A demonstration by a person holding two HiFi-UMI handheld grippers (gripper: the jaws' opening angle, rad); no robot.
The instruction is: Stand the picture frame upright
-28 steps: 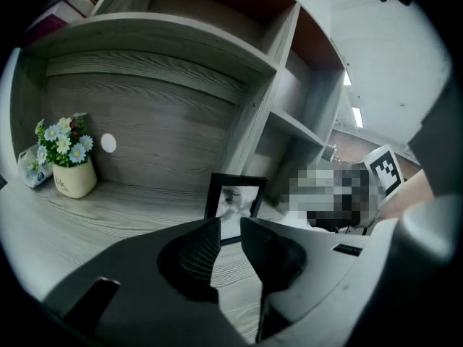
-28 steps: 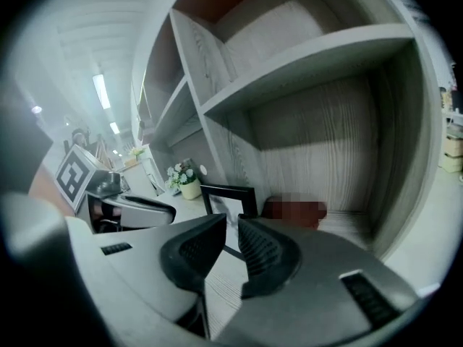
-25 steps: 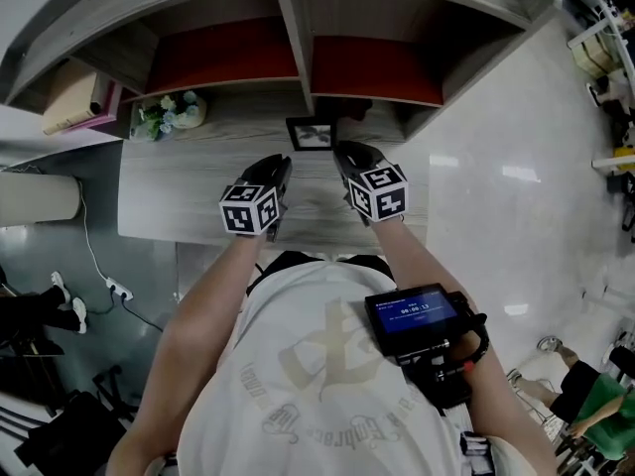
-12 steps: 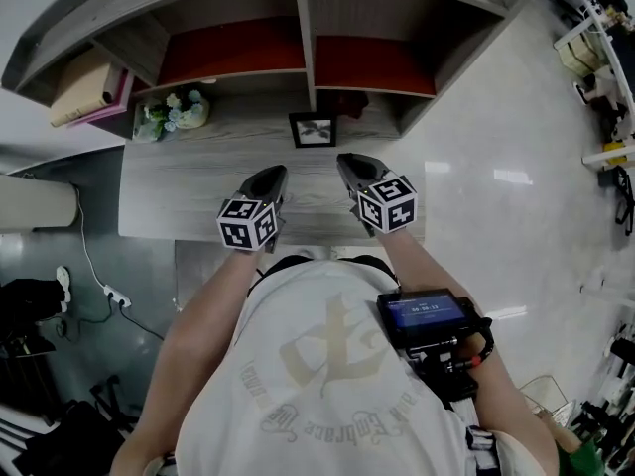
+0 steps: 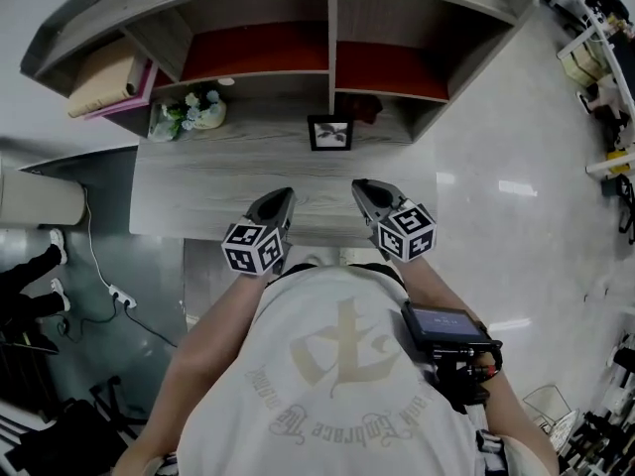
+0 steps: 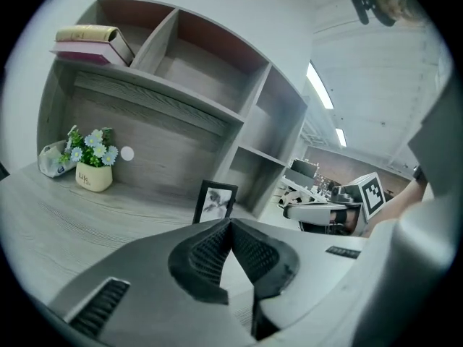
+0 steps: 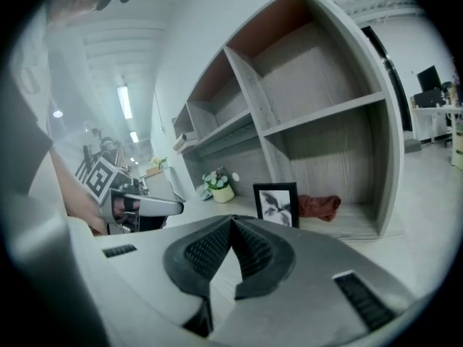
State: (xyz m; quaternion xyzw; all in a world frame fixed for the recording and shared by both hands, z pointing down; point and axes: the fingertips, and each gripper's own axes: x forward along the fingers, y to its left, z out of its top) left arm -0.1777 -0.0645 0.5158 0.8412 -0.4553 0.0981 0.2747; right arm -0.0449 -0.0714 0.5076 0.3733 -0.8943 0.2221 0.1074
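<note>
The black picture frame (image 5: pixel 329 133) stands upright at the back of the grey desk (image 5: pixel 198 191), holding a dark leaf print. It also shows in the left gripper view (image 6: pixel 215 202) and in the right gripper view (image 7: pixel 276 204). Both grippers hang over the desk's near edge, well short of the frame. My left gripper (image 5: pixel 281 198) is shut with nothing between its jaws, which meet at their tips (image 6: pixel 231 223). My right gripper (image 5: pixel 361 188) is shut and empty too, jaws touching (image 7: pixel 231 220). Both sets of jaws have just closed on nothing.
A small pot of flowers (image 5: pixel 189 113) stands at the desk's back left. A reddish cloth (image 7: pixel 318 206) lies beside the frame under the shelf unit (image 5: pixel 331 28). Books (image 5: pixel 109 77) lie on the shelf's left. A cable and plug strip (image 5: pixel 111 291) trail on the floor at left.
Both grippers have drawn back from the frame toward the desk's near edge and have risen a little. The frame stays standing where it was.
</note>
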